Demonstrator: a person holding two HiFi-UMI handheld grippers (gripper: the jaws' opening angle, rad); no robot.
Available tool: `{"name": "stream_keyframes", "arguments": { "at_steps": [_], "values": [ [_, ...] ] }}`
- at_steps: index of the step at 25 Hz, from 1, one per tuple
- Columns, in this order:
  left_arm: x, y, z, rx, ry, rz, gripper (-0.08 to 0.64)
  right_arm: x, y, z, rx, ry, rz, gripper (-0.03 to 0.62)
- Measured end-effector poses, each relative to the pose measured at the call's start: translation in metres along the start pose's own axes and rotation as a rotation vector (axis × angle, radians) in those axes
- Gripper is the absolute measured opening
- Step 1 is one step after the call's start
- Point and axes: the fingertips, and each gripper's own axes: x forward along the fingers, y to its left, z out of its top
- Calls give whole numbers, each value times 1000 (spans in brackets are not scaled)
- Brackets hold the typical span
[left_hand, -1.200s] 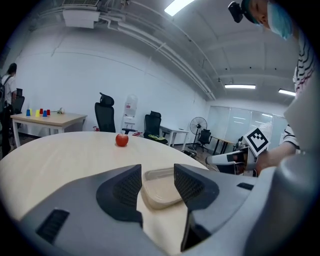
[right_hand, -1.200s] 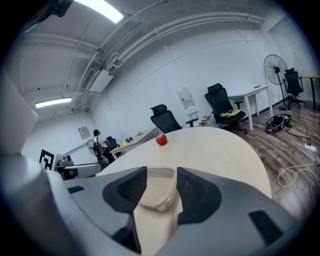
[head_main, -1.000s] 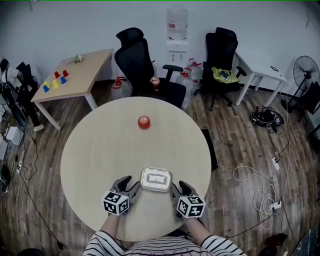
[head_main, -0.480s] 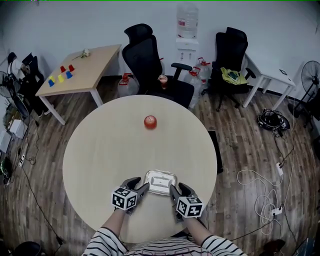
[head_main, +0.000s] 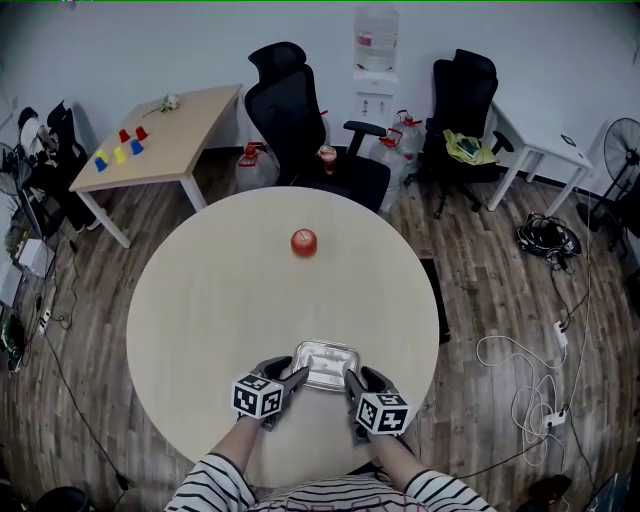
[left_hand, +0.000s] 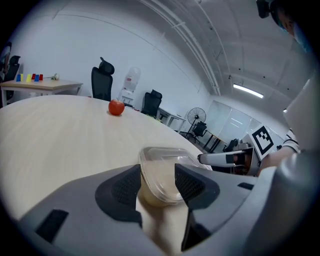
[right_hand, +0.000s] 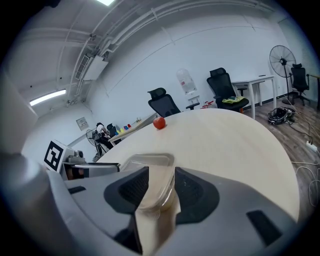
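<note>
The left gripper (head_main: 288, 379) and right gripper (head_main: 352, 386) are each clamping one short end of the clear lidded container (head_main: 327, 364). It is lying over the round table's (head_main: 200, 300) near part, with its long axis running left to right, well apart from the red apple (head_main: 303, 241).

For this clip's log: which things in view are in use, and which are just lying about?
In use: clear container; left gripper and right gripper, each closed on one end of it.
Lying about: red fruit farther along the round table; office chair; water dispenser; side table.
</note>
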Motion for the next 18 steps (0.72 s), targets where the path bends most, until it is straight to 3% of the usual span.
{"name": "stream_keyframes", "arguments": {
  "at_steps": [18],
  "values": [
    [-6,2,6,-5,-21,37,190,-1,11,-1,60,-27,9,147]
  ]
}}
